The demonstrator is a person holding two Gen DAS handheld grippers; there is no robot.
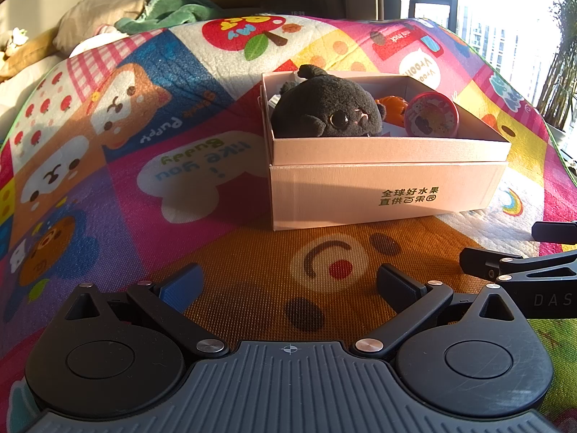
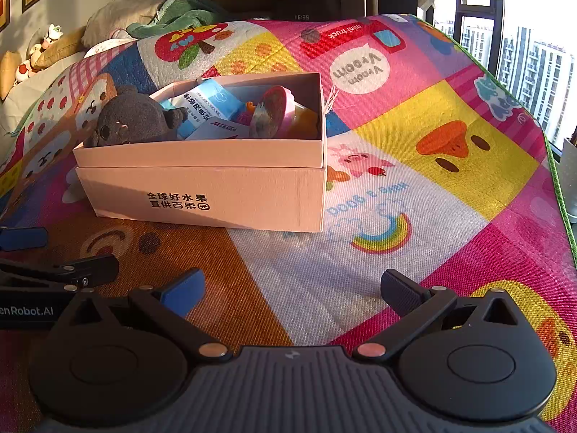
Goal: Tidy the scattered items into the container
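Nearest, my left gripper (image 1: 288, 290): fingers spread wide over the orange bear patch of the play mat (image 1: 180, 195), holding nothing. Beside it, my right gripper (image 2: 292, 294), likewise spread and empty above the mat's white-and-brown panels; each claw's tips show at the edge of the other's view, so the two hang near one another, both short of the box.

Middle ground: the pink cardboard box (image 1: 378, 195), open-topped, resting on the mat with its printed side toward me. Inside — a dark plush toy (image 1: 326, 110) at the left end, a round pink lidded tub (image 1: 431, 114) at the right end, an orange toy (image 1: 391, 104) between them, and, seen from my right wrist, a pale blue packet (image 2: 212, 106) lying behind the plush.

Beyond the box: more mat, bare of loose objects as far as either view reaches; then pillows (image 1: 97, 14) and a green cloth (image 1: 173, 7), and a window (image 2: 523, 54) to the right.

Judgement: the tidying appears finished or nearly so — nothing visible remains to collect.
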